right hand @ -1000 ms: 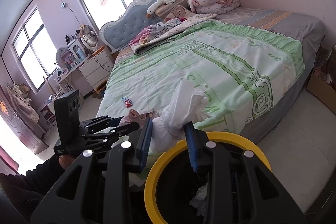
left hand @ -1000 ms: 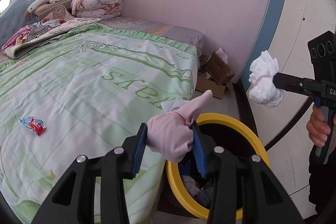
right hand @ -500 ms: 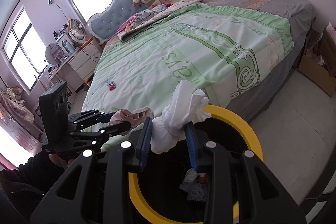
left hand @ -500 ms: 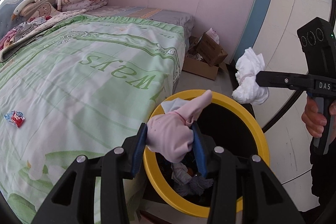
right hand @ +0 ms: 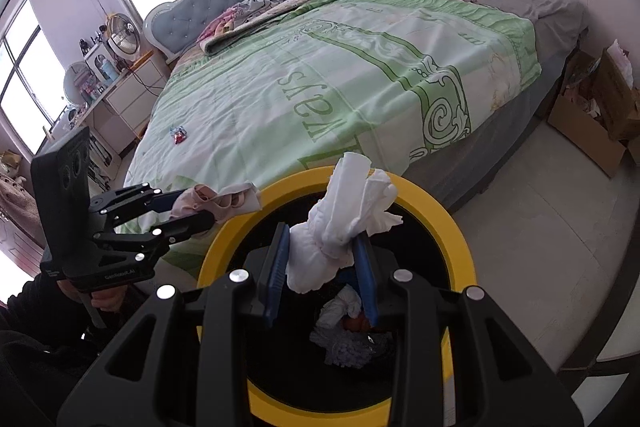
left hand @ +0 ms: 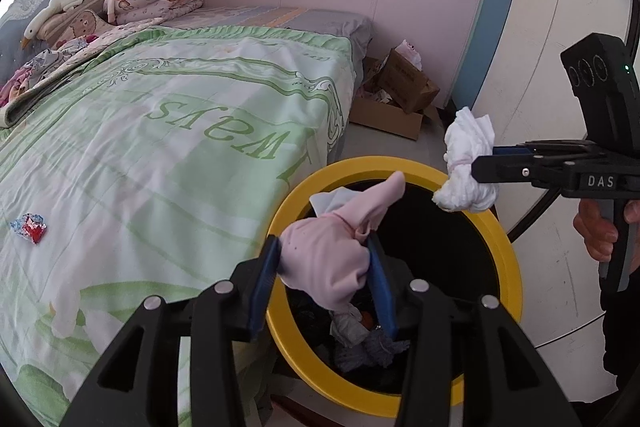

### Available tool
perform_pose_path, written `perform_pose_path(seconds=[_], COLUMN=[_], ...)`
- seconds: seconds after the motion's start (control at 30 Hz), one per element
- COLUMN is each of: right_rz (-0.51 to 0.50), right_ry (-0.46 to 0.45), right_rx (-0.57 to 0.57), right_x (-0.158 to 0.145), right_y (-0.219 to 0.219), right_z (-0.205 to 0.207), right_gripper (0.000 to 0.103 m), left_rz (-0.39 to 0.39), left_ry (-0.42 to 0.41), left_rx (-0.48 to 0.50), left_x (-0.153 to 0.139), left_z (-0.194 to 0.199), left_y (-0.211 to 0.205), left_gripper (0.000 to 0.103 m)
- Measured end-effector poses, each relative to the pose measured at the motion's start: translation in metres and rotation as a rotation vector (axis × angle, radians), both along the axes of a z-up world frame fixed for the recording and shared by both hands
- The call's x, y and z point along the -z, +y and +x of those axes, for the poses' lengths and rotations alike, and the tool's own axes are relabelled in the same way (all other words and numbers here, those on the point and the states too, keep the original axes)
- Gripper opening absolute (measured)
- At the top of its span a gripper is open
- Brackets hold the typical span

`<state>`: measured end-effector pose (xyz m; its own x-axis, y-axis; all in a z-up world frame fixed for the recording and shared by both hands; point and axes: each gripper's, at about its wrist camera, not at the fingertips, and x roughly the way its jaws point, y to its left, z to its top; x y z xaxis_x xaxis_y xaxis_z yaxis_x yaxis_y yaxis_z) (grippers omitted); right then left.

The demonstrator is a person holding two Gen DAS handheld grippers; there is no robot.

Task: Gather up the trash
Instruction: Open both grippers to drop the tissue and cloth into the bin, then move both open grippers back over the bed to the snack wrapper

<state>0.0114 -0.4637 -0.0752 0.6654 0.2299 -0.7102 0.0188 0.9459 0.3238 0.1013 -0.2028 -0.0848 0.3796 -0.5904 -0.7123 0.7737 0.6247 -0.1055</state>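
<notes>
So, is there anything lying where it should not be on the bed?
Yes. A small crumpled red and blue wrapper lies alone on the green bedspread, far from the yellow-rimmed bin. It looks like leftover trash. Nothing else on the cover stands out.

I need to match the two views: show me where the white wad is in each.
Left wrist: white wad at right, in the right gripper, over the bin's far rim.
Right wrist: white wad at centre, between that gripper's pads, above the bin's opening.
Shared landmark: the yellow-rimmed bin.
</notes>
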Motion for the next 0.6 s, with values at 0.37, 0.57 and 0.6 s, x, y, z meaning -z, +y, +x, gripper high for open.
perform_pose_path(seconds=[0.37, 0.57, 0.6], right_rz=[0.011, 0.036, 0.036], right_ry=[0.006, -0.092, -0.105], right_rx=[0.077, 0.06, 0.047], right_x=[0.005, -0.015, -0.019], right_y=[-0.026, -0.023, -0.019], right_z=[-0.006, -0.002, 0.0], right_gripper=[0.049, 0.049, 0.049], left_rz=[-0.031, -0.036, -0.037], left_ry=[-0.019, -0.048, -0.053], left_rx=[-0.022, -0.112, -0.128], left_x=[-0.015, -0.023, -0.024], left_z=[0.0, 0.02, 0.024], left_y=[0.013, 0.042, 0.048], left_gripper=[0.065, 0.066, 0.066])
